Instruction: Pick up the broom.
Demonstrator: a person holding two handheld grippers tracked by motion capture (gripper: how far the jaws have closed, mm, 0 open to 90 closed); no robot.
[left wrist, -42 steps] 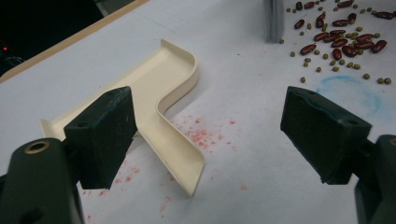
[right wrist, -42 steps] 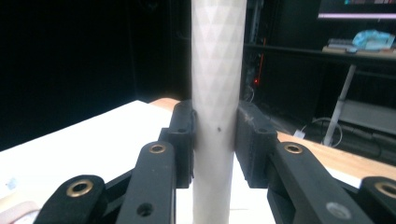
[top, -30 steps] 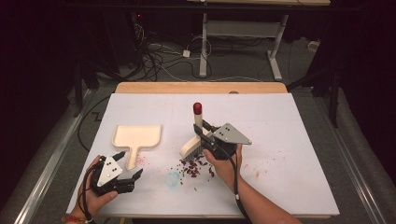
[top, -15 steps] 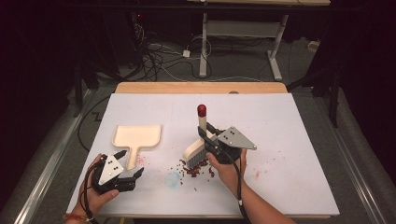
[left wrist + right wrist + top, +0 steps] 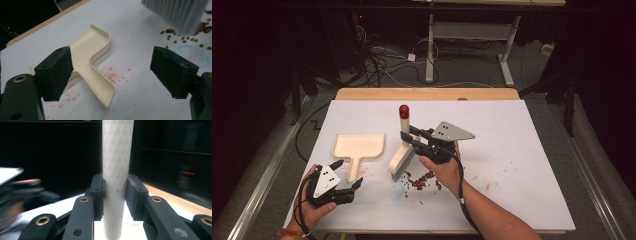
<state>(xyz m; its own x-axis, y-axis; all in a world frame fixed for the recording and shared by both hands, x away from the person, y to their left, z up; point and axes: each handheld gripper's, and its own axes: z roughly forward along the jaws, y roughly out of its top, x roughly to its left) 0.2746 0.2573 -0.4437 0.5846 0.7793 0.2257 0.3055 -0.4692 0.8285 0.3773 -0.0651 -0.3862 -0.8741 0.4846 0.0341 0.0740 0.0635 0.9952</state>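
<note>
A cream dustpan (image 5: 357, 146) lies flat on the white table, its handle pointing toward me. My left gripper (image 5: 348, 173) is open just short of that handle; in the left gripper view the dustpan (image 5: 92, 52) lies between and beyond the spread jaws (image 5: 115, 72). My right gripper (image 5: 408, 136) is shut on the pale, red-tipped handle of a brush (image 5: 401, 159), which stands upright with its bristles on the table. In the right gripper view the brush handle (image 5: 116, 177) is pinched between the pads (image 5: 115, 195). Dark red and green beans (image 5: 422, 180) lie scattered right of the bristles.
A blue smear (image 5: 398, 189) and red specks mark the white table cover (image 5: 522, 150). The wooden table edge (image 5: 427, 93) runs along the far side, with a dark floor, cables and desk legs beyond. The brush bristles (image 5: 175, 12) show at the top right of the left gripper view.
My right gripper has carried the brush to the left, closer to the dustpan. The left gripper has edged forward toward the dustpan handle and stays open.
</note>
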